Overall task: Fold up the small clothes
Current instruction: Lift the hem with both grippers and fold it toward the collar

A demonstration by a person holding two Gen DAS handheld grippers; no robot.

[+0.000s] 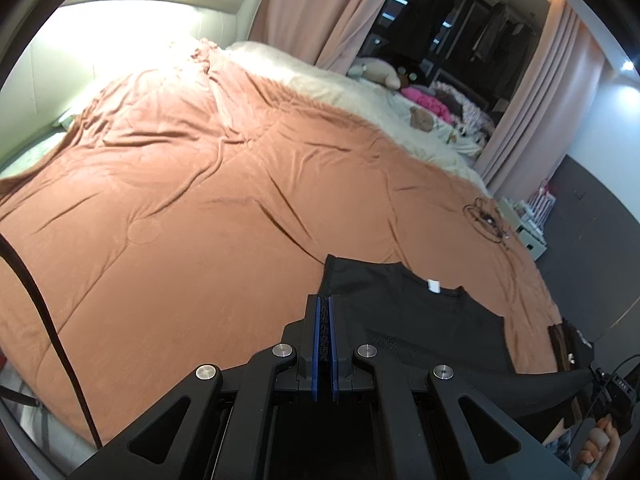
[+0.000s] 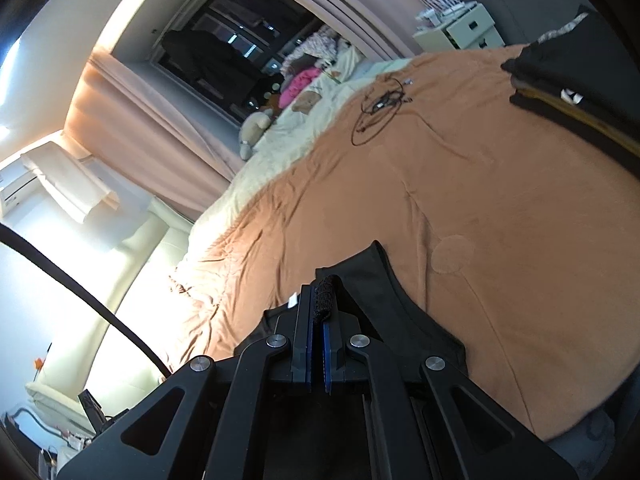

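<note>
A small black sleeveless top (image 1: 420, 312) with a white neck label (image 1: 433, 285) is spread over the near part of an orange bedspread (image 1: 200, 184). My left gripper (image 1: 325, 300) is shut on the top's edge, with black mesh fabric pinched between its blue pads. In the right wrist view the same top (image 2: 384, 304) hangs from my right gripper (image 2: 325, 288), which is shut on a bunched strap of it. The label (image 2: 293, 299) shows just left of the fingers. The right gripper's handle and a hand (image 1: 600, 440) appear at the lower right of the left wrist view.
A coiled black cable (image 1: 486, 218) lies on the bedspread toward its far side. A dark pile of clothes (image 2: 568, 92) sits at the bed's edge. A cream blanket with soft toys and a pink item (image 1: 424, 100) lies beyond. A white drawer unit (image 2: 460, 28) stands past the bed.
</note>
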